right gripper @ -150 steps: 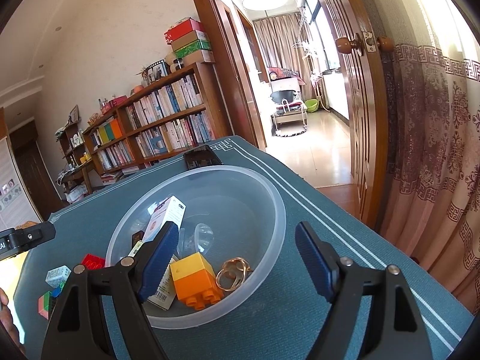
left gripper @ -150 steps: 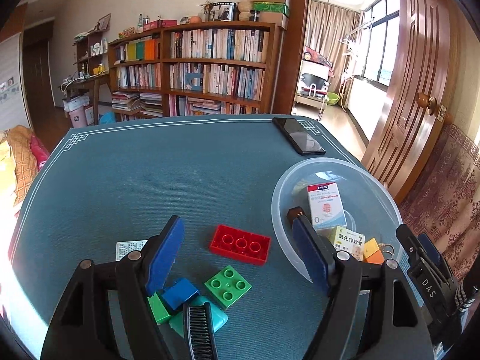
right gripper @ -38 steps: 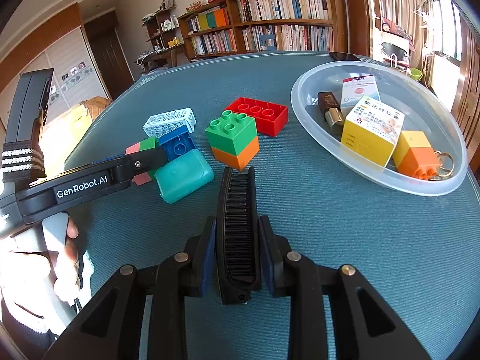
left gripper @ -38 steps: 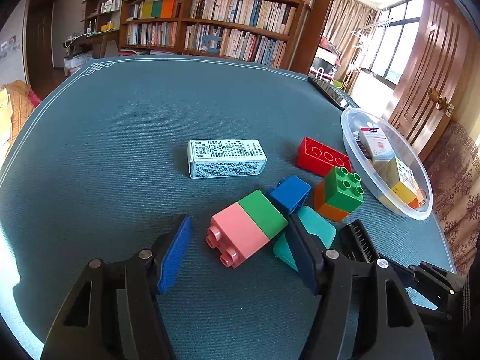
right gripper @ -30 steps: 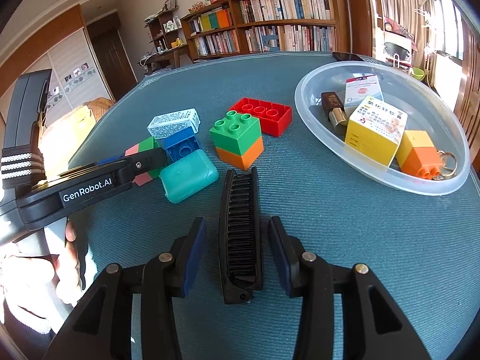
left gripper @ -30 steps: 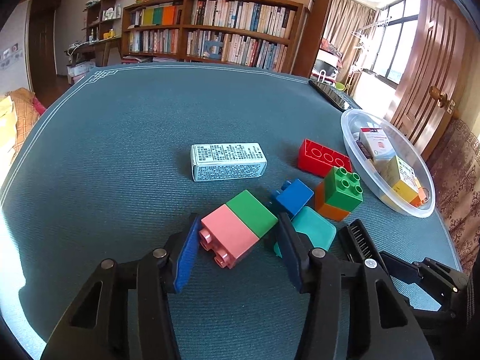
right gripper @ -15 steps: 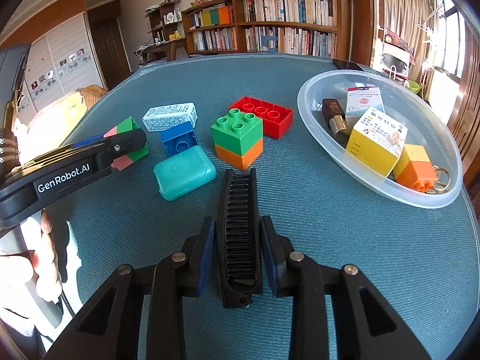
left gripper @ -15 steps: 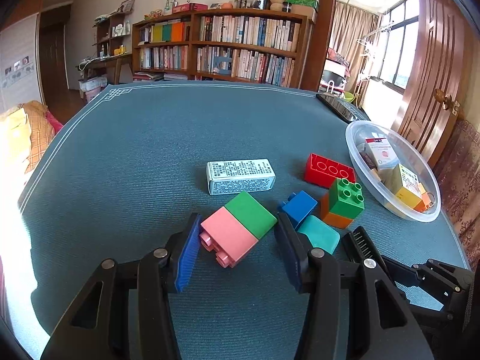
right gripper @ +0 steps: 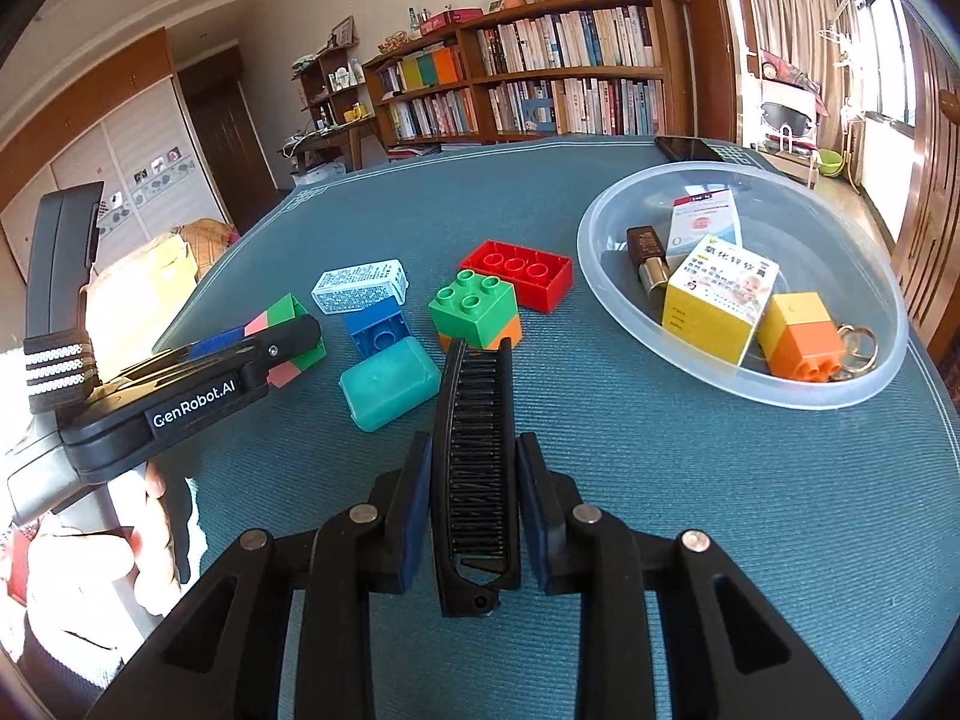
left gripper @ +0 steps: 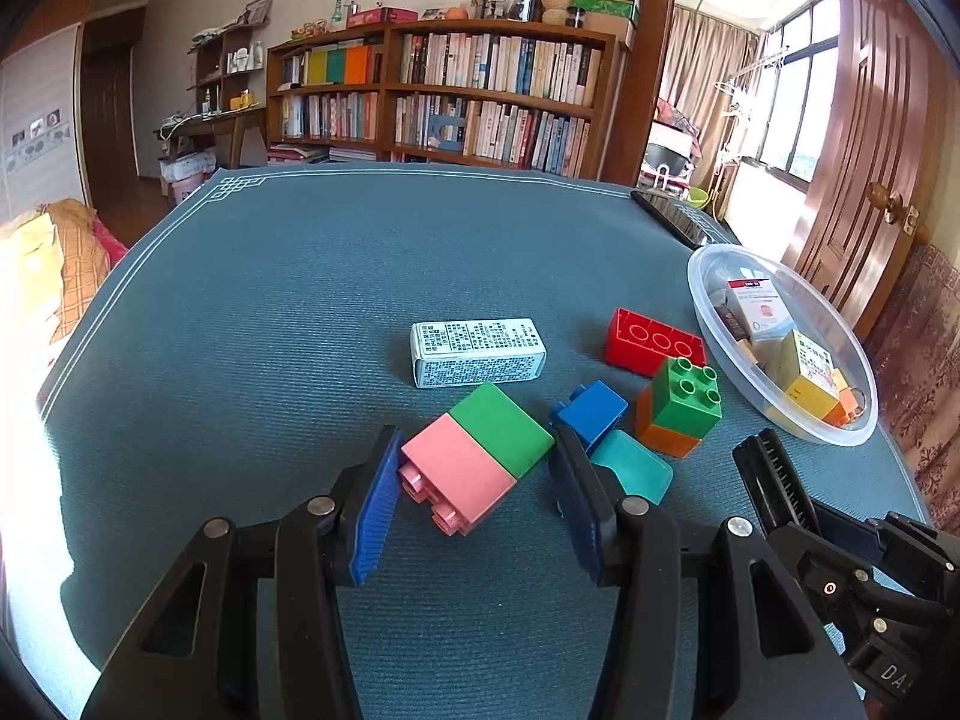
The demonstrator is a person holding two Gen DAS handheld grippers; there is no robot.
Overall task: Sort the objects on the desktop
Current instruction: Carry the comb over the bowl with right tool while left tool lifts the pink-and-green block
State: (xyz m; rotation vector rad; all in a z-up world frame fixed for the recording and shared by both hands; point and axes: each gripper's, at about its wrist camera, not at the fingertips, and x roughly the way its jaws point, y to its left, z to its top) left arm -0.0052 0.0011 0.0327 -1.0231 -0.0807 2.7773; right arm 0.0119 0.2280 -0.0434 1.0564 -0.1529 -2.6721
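- left gripper [left gripper: 477, 495]: jaws closed onto the pink-and-green block [left gripper: 477, 453], blue pads touching its two sides; block looks lifted off the table [left gripper: 300, 276], but contact with the cloth can't be confirmed.
- right gripper [right gripper: 474, 507]: jaws clamped on the black comb [right gripper: 477, 462], comb pointing forward along the fingers, its far tip near the green-on-orange block [right gripper: 474, 309].
- white printed box [left gripper: 477, 351] lies flat on the table just beyond the pink-and-green block.
- blue block [left gripper: 591, 411] and teal soap-like case [left gripper: 633, 471] sit just beside the left gripper's right finger; case partly hidden behind it in the left wrist view.
- red block [left gripper: 651, 339] lies studs-hollow side up, between the white box and the clear bowl [right gripper: 612, 276].
- bowl sits at the table's right side, holding a white-and-blue carton [right gripper: 705, 222], a yellow carton [right gripper: 717, 300], a yellow-and-orange block [right gripper: 801, 336], a brown-and-gold tube [right gripper: 648, 255] and a key ring [right gripper: 858, 348].
- black phone [left gripper: 672, 219] lies at the far table edge, beyond the bowl.
- bookshelf [left gripper: 444, 102] stands behind the table.
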